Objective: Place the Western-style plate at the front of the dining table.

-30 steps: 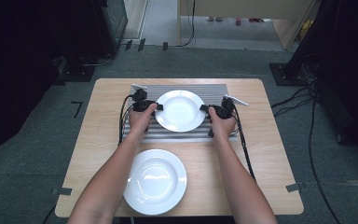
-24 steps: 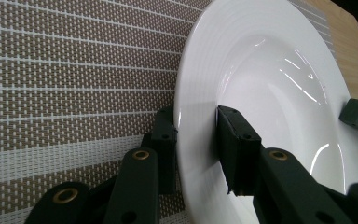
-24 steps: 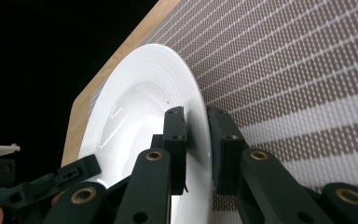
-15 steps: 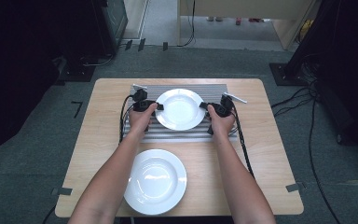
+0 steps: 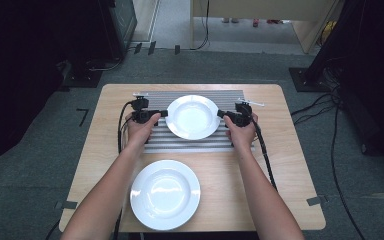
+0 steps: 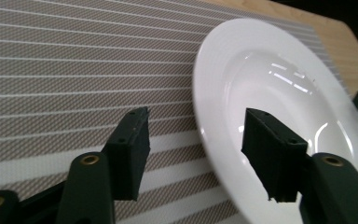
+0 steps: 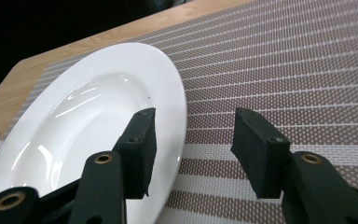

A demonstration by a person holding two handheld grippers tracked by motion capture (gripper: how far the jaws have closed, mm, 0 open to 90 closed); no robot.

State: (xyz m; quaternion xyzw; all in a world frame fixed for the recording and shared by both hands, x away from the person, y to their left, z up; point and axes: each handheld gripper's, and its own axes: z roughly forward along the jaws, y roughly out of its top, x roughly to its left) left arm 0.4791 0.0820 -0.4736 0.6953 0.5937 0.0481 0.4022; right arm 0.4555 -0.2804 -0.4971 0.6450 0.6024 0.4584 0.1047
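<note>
Both tongs, the left gripper (image 5: 164, 114) and right gripper (image 5: 221, 114), have just been opening; the plate (image 5: 193, 116) rim sits loose between. Draw them straight outward, not lifting the rim.

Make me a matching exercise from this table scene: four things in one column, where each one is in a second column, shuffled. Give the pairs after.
Things:
1. far plate
2. near plate
3. left tool
4. right tool

Places:
A. on bare wood at the table's near edge
B. at the far plate's right rim, jaws apart
C. on the striped mat
D. at the far plate's left rim, jaws apart

Pairs: 1-C, 2-A, 3-D, 4-B
</note>
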